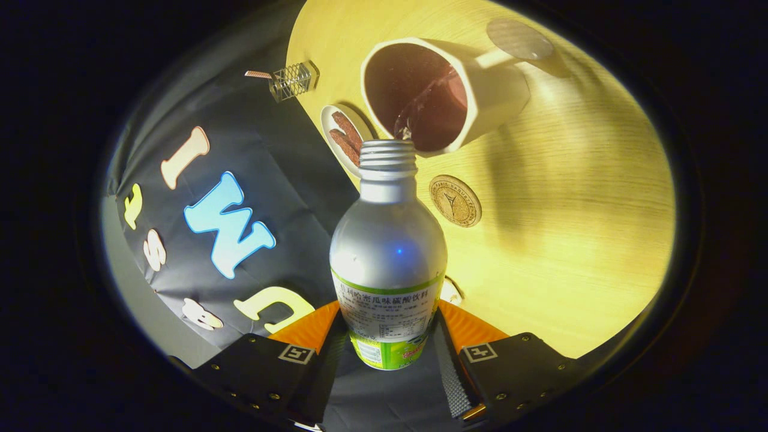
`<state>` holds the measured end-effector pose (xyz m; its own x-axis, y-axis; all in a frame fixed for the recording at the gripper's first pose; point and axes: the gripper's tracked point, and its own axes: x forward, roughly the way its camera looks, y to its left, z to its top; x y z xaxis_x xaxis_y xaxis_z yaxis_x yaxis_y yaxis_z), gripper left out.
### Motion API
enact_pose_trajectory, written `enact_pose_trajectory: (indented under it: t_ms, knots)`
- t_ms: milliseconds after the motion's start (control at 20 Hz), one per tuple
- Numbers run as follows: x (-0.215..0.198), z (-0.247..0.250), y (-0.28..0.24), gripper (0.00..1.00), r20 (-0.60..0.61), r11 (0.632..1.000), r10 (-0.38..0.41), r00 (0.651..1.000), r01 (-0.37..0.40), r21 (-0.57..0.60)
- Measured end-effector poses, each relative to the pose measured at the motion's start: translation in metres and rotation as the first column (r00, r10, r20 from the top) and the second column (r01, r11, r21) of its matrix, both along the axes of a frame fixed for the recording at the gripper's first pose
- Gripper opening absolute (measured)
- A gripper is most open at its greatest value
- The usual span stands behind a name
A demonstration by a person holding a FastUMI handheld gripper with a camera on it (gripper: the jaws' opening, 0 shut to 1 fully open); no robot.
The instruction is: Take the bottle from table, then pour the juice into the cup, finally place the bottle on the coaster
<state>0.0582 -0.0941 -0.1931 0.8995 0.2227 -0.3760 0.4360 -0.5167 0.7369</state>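
Observation:
My gripper [389,336] is shut on a silver bottle [387,246] with a green and white label, both fingers pressing its lower body. The bottle is tilted, its open threaded neck pointing at the white cup [447,90] just beyond it. A thin clear stream of liquid [420,108] runs from the bottle's mouth into the cup, which holds liquid inside. The cup stands on the pale wooden table [570,210]. A round cork coaster [455,200] lies on the table just beside the bottle's neck, nearer to me than the cup.
A small white dish [345,135] with brown strips sits beside the cup near the table's edge. A small wire-mesh box [293,79] lies past that edge. A round clear disc [519,39] lies behind the cup.

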Motion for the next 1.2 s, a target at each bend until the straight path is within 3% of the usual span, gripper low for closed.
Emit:
enact_pose_trajectory:
  t_ms: [850, 1200]
  knots:
    - [0.004, 0.013, -0.006, 0.75, -0.007, 0.996, -0.033, 0.999, 0.034, 0.088]
    - [0.004, 0.009, -0.003, 0.75, -0.015, 0.999, -0.021, 1.0, 0.022, 0.035]
